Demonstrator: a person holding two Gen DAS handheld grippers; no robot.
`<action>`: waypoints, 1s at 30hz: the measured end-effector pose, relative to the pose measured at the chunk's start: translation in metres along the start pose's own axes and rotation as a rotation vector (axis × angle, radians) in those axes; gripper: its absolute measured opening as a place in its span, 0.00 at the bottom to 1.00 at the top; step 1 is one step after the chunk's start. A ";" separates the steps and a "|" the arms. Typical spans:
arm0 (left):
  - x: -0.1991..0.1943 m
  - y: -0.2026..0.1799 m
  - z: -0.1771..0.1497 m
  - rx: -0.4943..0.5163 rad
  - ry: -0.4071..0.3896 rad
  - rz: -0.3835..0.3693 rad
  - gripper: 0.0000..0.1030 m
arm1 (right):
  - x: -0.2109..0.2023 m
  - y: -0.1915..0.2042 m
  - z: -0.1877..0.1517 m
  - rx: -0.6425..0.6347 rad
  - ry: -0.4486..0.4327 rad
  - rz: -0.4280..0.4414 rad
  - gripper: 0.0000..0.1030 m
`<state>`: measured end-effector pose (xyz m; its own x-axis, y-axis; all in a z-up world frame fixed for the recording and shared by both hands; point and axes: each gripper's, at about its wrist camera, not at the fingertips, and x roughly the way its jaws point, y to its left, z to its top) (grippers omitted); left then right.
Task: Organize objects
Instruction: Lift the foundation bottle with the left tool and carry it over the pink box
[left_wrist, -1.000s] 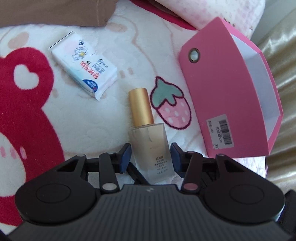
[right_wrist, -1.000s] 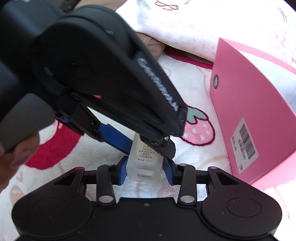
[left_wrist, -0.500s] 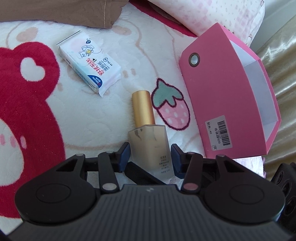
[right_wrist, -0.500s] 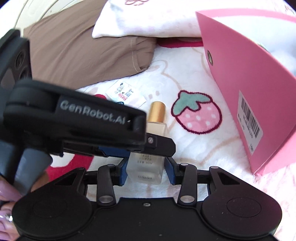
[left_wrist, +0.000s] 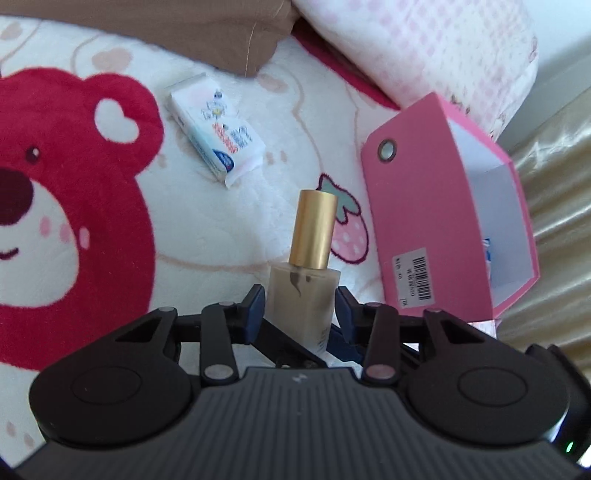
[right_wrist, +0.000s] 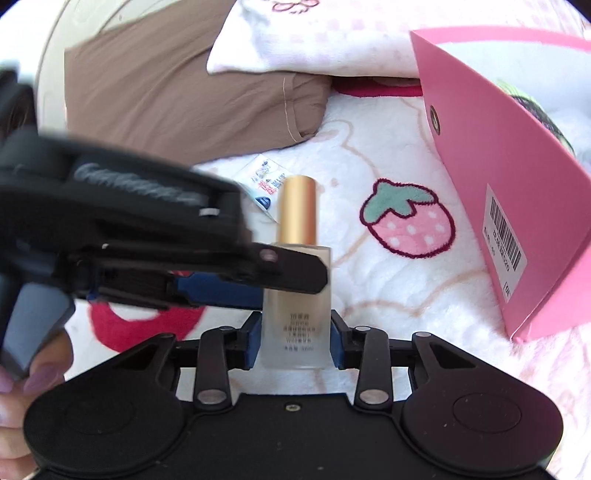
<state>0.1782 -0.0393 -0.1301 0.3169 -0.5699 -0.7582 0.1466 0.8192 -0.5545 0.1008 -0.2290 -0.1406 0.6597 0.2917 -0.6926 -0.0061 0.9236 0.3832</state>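
— Where is the bottle (left_wrist: 303, 295) kept?
— It is held upright, just left of the pink box (left_wrist: 424, 229), above the blanket (left_wrist: 221, 229).
— By what is it gripped?
— It is squeezed by both: the left hand-held gripper (left_wrist: 300, 308) and the right hand-held gripper (right_wrist: 294, 339). Their jaws have just been closing on it.

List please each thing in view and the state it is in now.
Bottle: capped, upright, gripped by both grippers.
Left gripper: just closed further, shut on the bottle.
Right gripper: just closed further, shut on the bottle.
Pink box: open.
Tissue pack: lying flat on the blanket, untouched.
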 end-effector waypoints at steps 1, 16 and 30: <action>-0.004 -0.002 -0.001 0.022 -0.013 0.007 0.37 | -0.004 -0.002 0.001 0.021 -0.009 0.027 0.39; -0.061 -0.024 -0.024 0.033 -0.024 -0.016 0.37 | -0.055 0.029 0.008 0.018 0.048 0.068 0.39; -0.117 -0.116 -0.026 0.161 -0.027 -0.131 0.37 | -0.157 0.037 0.043 -0.066 -0.018 0.032 0.39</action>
<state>0.1000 -0.0692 0.0135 0.3102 -0.6719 -0.6726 0.3356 0.7393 -0.5838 0.0299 -0.2517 0.0084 0.6721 0.3174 -0.6690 -0.0763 0.9283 0.3638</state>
